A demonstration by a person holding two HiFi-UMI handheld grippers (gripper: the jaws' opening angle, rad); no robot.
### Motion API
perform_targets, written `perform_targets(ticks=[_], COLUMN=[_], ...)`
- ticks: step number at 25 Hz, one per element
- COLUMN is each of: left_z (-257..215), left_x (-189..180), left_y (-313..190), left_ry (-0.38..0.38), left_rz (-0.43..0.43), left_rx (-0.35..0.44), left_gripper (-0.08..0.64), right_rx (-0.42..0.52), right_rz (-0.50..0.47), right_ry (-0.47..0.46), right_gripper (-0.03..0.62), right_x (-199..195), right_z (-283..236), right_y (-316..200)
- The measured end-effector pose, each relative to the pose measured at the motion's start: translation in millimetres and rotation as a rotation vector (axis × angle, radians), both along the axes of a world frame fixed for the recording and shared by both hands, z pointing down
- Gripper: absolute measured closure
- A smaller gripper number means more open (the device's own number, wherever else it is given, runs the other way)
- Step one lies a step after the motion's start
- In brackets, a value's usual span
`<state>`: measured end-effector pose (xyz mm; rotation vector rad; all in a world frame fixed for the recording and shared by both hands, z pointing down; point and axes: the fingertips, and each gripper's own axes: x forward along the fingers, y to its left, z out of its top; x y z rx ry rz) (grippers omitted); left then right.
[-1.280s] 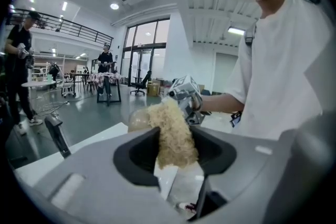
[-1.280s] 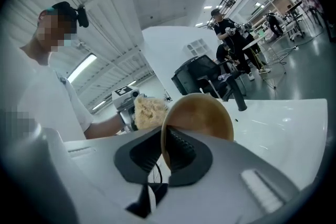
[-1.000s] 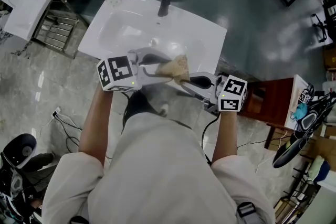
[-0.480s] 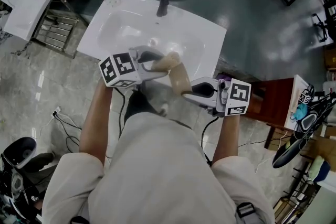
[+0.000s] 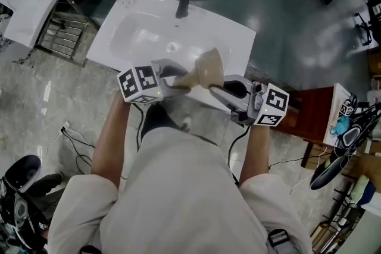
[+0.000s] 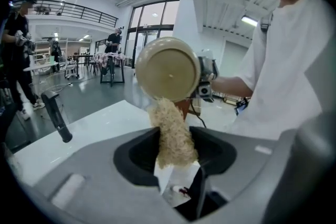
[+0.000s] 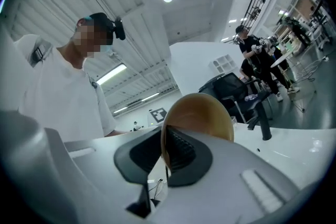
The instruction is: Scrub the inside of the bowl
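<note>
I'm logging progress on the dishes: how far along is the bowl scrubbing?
Done: the right gripper, jaws just tightened, clamps the bowl by its rim over the sink; the left gripper grips the loofah scrubber. In hand: the scrubber's tip meets the bowl's lower edge, its underside facing the left gripper view. Left: scrubbing the inside, which no view shows clearly.

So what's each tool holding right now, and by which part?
Right tool: the tan bowl, pinched at its rim. Left tool: a fibrous scrubber, gripped at its near end.
</note>
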<state>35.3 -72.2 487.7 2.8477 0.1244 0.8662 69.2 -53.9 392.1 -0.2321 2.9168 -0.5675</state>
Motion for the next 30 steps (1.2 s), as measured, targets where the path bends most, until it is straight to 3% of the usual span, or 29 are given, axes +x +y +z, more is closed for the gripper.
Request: perform_targets(ticks=[8, 15, 20, 24, 30], left_z=[-6, -26, -34, -44, -56], left_x=[8, 7, 7, 11, 14], left_y=[18, 13, 13, 12, -4], left_ry=[0.041, 0.099, 0.118, 0.160, 0.193], left_rz=[0.069, 0.062, 0.081, 0.081, 0.040], left_rx=[-0.024, -0.002, 0.018, 0.030, 0.058], left_gripper=[0.382, 0.382, 0.382, 0.382, 0.382], right_rx=[-0.051, -0.103, -0.118, -0.124, -0.050], right_rz=[0.141, 0.234, 0.217, 0.151, 0.033], right_ry=[0.043, 0.120, 0.172, 0.256, 0.299], right_gripper=[0.578, 0.578, 0.578, 0.578, 0.575], right_x=[3, 15, 18, 15, -1], right_z=[17, 40, 54, 71, 74], right_y=[-31, -45, -43, -32, -5])
